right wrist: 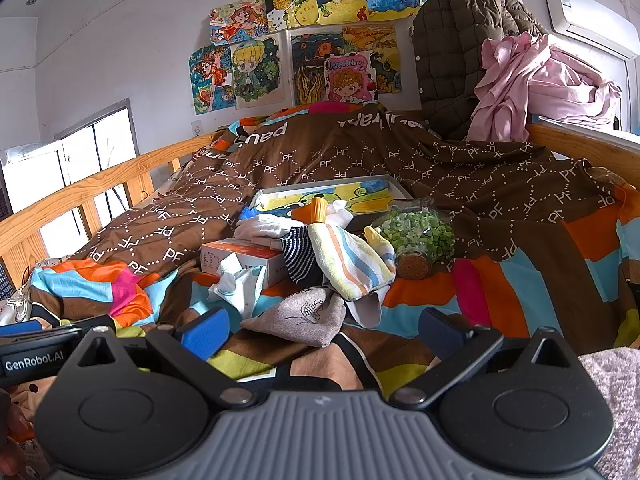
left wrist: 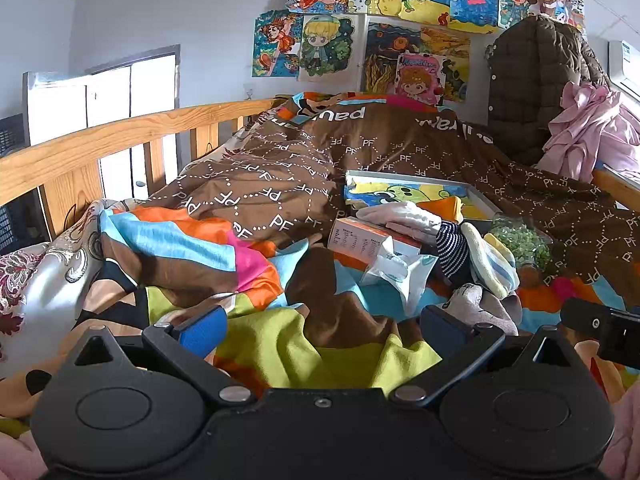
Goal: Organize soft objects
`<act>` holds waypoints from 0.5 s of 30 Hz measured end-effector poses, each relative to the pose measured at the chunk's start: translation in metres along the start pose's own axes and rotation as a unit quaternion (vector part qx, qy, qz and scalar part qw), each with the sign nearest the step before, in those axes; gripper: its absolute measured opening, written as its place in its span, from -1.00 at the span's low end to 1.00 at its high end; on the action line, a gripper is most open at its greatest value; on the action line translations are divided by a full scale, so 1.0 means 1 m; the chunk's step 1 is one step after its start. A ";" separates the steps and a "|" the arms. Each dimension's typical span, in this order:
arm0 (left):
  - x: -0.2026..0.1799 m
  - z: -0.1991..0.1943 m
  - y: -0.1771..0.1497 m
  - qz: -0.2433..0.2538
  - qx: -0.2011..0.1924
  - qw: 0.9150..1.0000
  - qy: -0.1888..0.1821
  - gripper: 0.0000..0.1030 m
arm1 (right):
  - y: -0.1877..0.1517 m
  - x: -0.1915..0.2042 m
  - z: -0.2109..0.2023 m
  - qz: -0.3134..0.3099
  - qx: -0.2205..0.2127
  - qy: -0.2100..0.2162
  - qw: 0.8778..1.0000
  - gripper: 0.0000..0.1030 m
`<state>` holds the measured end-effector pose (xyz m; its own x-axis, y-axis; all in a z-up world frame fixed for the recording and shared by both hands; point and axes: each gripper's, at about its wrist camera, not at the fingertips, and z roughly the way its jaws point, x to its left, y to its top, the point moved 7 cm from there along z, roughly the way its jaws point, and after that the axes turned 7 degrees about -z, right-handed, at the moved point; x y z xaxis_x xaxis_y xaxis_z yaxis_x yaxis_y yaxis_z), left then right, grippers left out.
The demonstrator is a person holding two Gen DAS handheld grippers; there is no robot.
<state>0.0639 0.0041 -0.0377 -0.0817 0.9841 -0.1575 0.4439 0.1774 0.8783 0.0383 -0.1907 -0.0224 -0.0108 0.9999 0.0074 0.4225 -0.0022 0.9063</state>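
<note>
**Grey sock lies nearest as two open tongs face a pile on the bed**

While both tongs hang empty with fingers spread wide above the patchwork duvet (right wrist: 500, 280), the heap of soft things waits just ahead, none of it lifted. Closest is the grey sock (right wrist: 298, 316), lying flat straight before the right tongs (right wrist: 320, 330) and between their blue pads, its long axis running left to right across the line of approach. From the left tongs (left wrist: 322, 326) the same sock (left wrist: 480, 304) sits off to the right, beside the right-hand pad, so the right hand looks the better placed.

Counted outward from the grey sock: one pastel-striped sock (right wrist: 352, 260) touching its far side, one navy-striped sock (right wrist: 298, 250) to the left of that, one white cloth (right wrist: 264, 226) behind, and one orange-tipped piece (right wrist: 316, 208) farthest back. Hard items mixed in: one orange carton (right wrist: 244, 256) behind and left, one plastic packet (right wrist: 240, 284) left, one cork-stoppered jar (right wrist: 416, 236) of green bits behind and right, one framed painting (right wrist: 340, 196) beyond the pile. A crosswise pinch at the sock's middle seems the likely call.
</note>
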 end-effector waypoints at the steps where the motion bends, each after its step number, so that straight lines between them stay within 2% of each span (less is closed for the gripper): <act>1: 0.000 0.000 0.000 0.000 0.000 1.000 0.000 0.99 | 0.000 0.000 0.000 0.000 0.000 0.000 1.000 0.99; 15: 0.001 0.001 -0.001 0.000 0.001 1.000 -0.001 0.99 | -0.001 0.000 0.000 0.001 0.000 0.000 1.000 0.99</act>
<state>0.0643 0.0048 -0.0390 -0.0812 0.9840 -0.1587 0.4452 0.1783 0.8775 0.0383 -0.1908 -0.0230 -0.0109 0.9999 0.0094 0.4233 -0.0039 0.9060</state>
